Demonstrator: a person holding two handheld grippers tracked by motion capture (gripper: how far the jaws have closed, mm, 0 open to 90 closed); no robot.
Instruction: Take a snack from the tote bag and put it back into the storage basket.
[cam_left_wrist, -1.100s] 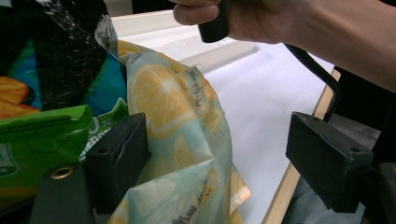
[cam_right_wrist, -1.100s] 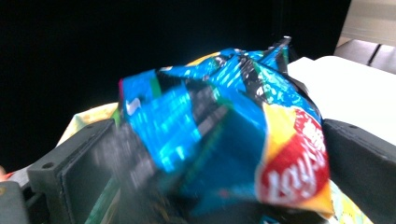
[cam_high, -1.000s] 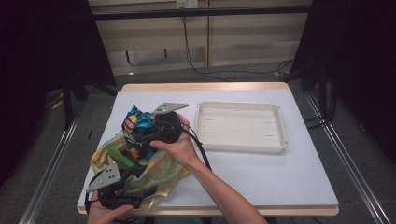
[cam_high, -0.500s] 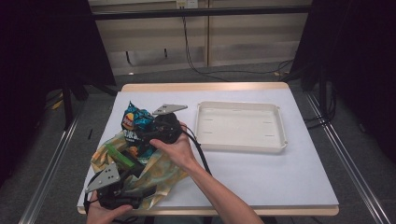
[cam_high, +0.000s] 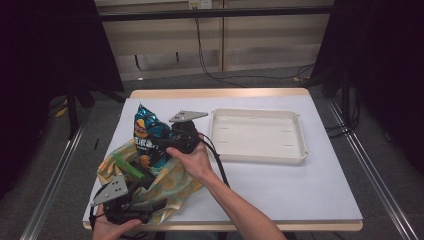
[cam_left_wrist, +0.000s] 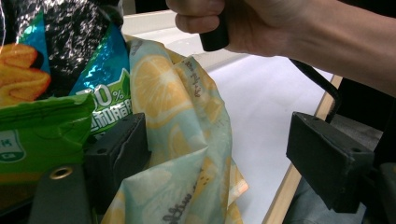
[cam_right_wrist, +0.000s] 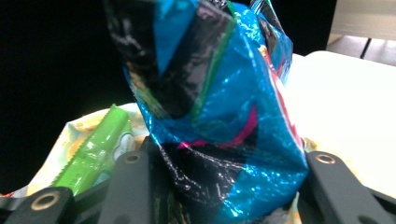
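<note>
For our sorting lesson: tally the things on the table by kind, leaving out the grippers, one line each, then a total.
Snack packets: 2, a blue one and a green one
Lemon-print bags: 1
White trays: 1
Total: 4

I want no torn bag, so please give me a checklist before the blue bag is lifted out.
1. Right gripper jaws have just been closing around the blue chip bag: ok.
2. Firm pinch: cannot tell.
3. Left gripper clamped on the lemon-print bag: not ok, one jaw stands apart.
4. Green packet free of the blue bag: cannot tell.
5. White tray empty: ok.
</note>
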